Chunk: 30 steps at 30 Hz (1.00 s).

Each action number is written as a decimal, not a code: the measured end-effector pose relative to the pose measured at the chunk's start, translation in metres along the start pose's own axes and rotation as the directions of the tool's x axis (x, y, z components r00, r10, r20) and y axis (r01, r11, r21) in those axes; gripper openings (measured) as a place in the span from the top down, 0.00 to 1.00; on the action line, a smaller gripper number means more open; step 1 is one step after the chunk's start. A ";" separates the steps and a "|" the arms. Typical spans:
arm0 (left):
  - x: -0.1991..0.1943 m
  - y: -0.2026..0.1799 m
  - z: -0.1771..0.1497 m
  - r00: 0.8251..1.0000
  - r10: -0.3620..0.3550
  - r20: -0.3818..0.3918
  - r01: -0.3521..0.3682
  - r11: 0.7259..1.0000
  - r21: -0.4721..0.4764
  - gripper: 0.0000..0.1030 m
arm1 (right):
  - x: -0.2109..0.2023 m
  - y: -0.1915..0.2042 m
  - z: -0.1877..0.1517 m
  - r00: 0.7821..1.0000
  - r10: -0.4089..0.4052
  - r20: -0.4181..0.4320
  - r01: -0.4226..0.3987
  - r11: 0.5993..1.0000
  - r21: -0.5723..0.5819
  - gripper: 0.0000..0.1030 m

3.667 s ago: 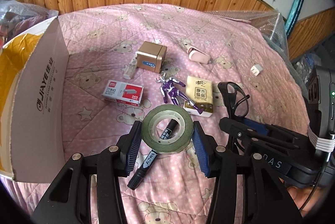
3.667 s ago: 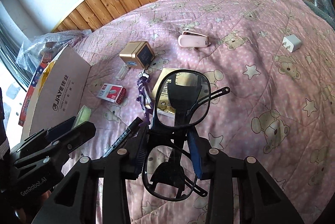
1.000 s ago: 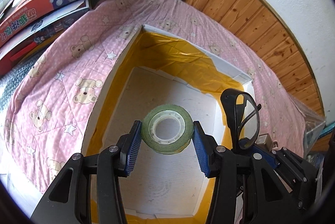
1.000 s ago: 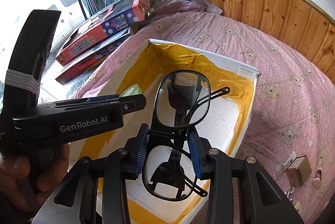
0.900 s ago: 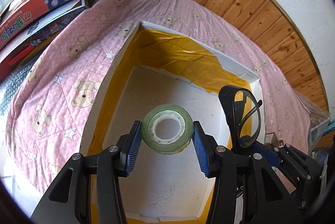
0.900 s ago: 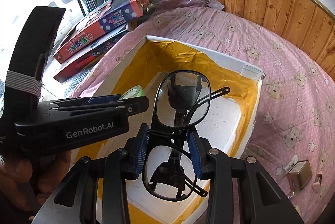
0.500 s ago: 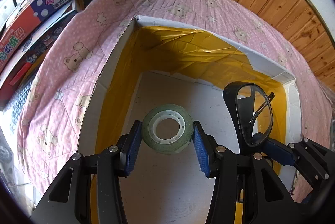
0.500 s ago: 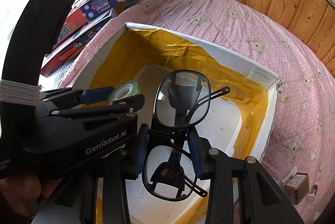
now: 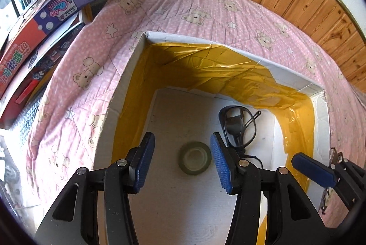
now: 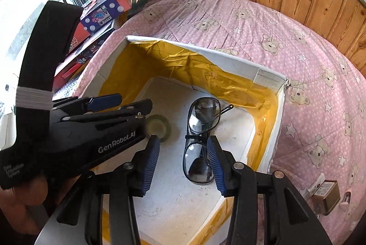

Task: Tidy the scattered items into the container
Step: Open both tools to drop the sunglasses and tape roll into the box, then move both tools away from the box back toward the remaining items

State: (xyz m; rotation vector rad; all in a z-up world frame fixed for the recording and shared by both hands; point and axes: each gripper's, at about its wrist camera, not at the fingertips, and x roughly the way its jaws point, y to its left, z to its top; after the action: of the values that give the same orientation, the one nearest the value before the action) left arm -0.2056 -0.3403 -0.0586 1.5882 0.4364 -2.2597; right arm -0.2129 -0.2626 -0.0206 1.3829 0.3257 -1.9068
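left gripper (image 9: 180,164): released, jaws apart, over the box (image 9: 183,37) | tape roll (image 9: 195,160): flat on box floor, under the left jaws | glasses (image 10: 201,139): on floor right of tape, long axis near-to-far | right gripper (image 10: 181,164): released, above glasses | gold cube (image 10: 326,197): outside the box at right, right gripper nearer, likely next.

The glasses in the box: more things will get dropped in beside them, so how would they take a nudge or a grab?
The glasses look thin-framed with clear lenses, so probably light and easily scratched or bent. They lie loose on the box floor beside the tape roll, so a nudge would likely slide them. One arm sticks out and might snag.
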 end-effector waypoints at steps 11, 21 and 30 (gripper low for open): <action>-0.041 -0.002 -0.021 0.999 -0.008 0.038 0.007 1.000 0.026 0.45 | -0.037 0.021 -0.037 0.998 0.059 0.033 -0.059 0.998 -0.017 0.53; -0.088 -0.012 -0.070 0.993 -0.073 0.098 0.064 0.993 0.096 0.45 | -0.083 0.035 -0.087 0.986 0.115 0.121 -0.111 0.993 -0.042 0.53; -0.123 -0.021 -0.123 0.981 -0.141 0.135 0.123 0.983 0.133 0.45 | -0.112 0.035 -0.139 0.964 0.162 0.212 -0.153 0.987 -0.057 0.53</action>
State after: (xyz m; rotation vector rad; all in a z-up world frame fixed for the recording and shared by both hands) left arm -0.0733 -0.2553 0.0181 1.4801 0.3795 -2.5270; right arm -0.0747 -0.1583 0.0340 1.1274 0.1415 -1.8856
